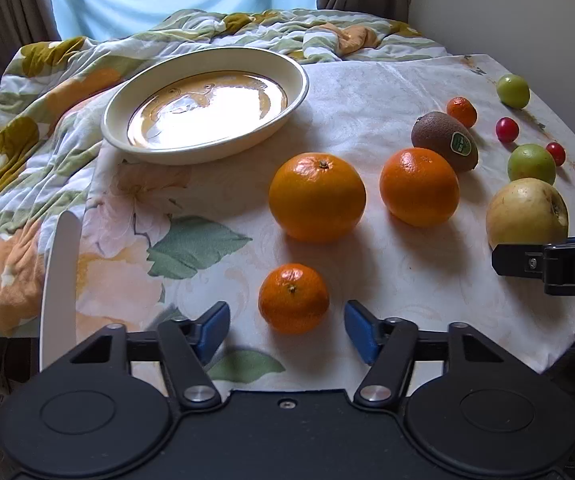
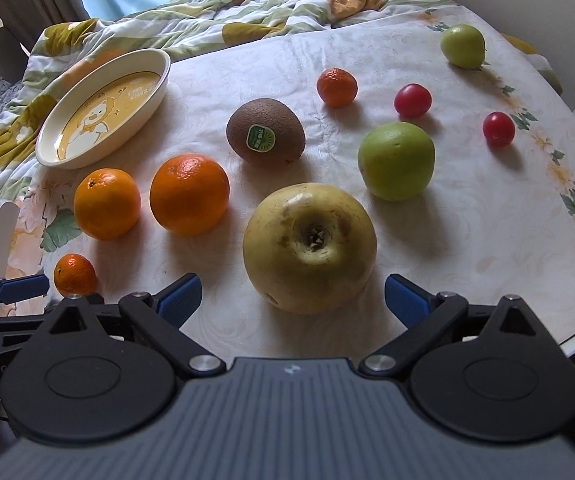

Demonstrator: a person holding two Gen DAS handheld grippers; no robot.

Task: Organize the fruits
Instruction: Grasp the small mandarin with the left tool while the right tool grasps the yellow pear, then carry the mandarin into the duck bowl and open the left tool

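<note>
Spreading across the tabletop (image 1: pixel 367 80), a floral cloth, empty dish (image 1: pixel 303 80) far left. Sitting dead ahead between the left claw (image 1: pixel 287 330) pads: small mandarin (image 1: pixel 293 298), pads flanking, not touching, nothing gripped.

Facing the right claw (image 2: pixel 292 296), jaws wide and empty: yellow apple (image 2: pixel 309 246), centred just beyond the tips, untouched.

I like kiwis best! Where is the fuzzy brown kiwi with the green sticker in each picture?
Left wrist view: the fuzzy brown kiwi with the green sticker sits right of centre, behind the right-hand big orange.
Right wrist view: the kiwi sits near the middle, behind the big yellow apple.
Shared landmark: the cream oval dish, far left of the kiwi in both.
</note>
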